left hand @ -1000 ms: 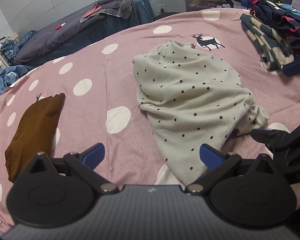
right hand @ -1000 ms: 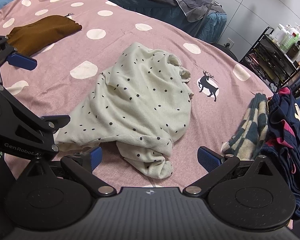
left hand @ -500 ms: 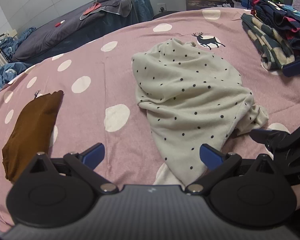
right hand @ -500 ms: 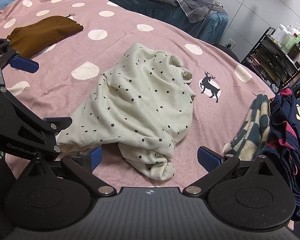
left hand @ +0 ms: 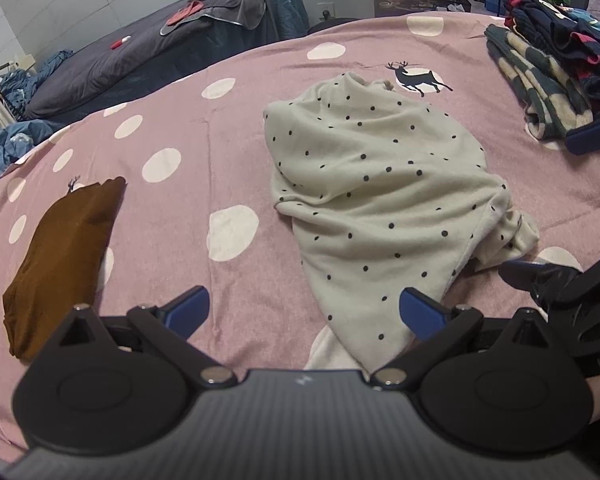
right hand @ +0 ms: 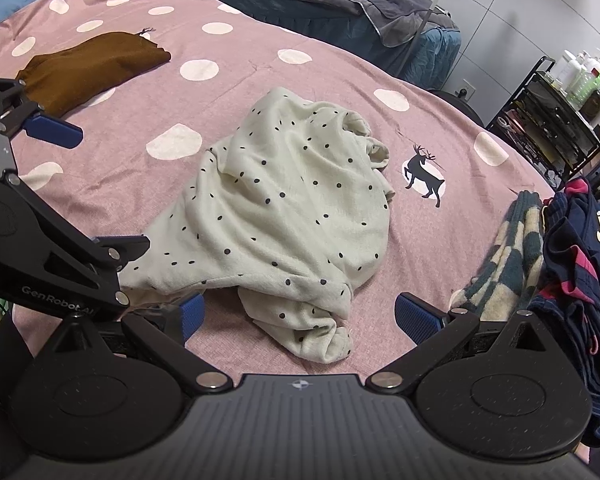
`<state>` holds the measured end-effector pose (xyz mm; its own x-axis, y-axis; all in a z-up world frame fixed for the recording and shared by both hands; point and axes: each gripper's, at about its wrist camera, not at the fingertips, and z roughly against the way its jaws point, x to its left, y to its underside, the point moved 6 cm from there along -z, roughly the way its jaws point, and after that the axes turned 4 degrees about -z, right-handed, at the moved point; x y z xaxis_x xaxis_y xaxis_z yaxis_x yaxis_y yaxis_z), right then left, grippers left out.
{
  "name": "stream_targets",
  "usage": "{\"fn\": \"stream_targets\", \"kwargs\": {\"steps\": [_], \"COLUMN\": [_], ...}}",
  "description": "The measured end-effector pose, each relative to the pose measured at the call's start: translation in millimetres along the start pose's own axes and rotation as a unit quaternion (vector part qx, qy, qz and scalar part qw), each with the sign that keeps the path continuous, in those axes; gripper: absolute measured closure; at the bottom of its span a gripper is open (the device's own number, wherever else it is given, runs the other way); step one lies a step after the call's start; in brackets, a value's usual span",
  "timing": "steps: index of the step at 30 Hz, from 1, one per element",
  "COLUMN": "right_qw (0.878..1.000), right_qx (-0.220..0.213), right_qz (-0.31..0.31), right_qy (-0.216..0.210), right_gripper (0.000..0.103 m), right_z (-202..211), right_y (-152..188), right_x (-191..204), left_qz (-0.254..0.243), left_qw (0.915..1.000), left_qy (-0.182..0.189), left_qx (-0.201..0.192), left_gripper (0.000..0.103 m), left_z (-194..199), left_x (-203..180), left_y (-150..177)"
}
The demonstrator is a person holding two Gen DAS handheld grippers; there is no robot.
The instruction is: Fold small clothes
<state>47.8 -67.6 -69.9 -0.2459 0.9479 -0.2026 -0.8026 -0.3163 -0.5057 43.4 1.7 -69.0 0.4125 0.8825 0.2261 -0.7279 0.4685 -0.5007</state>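
Gripping opposite hem corners looks wisest, since both the left gripper and right gripper hover spread, empty, over the crumpled polka-dot top.

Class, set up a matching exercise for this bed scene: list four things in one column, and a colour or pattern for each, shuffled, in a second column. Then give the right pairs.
Things:
1. crumpled garment in the middle
2. folded garment at the left
3. bedsheet
4. pads of the left hand-held gripper

Colours:
A. blue
B. pink with white spots and deer
C. cream with small dark dots
D. brown

Pairs: 1-C, 2-D, 3-B, 4-A
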Motion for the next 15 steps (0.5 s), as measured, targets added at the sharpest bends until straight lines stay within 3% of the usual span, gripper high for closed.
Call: {"fn": "stream_targets", "kwargs": {"steps": [15], "right_qw": [1.0], "right_qx": [-0.001], "right_qz": [0.0], "right_qy": [-0.001], "right_gripper": [0.0], "right_z": [0.6], "right_y": [0.0], "right_x": [-0.6], "left_qz": [0.004], "left_qw": [1.0], "left_qy": [0.001], "left_qx": [-0.001], "left_gripper": [0.0], "left_z": [1.3], "left_x": [0.6], "left_y": [-1.8]}}
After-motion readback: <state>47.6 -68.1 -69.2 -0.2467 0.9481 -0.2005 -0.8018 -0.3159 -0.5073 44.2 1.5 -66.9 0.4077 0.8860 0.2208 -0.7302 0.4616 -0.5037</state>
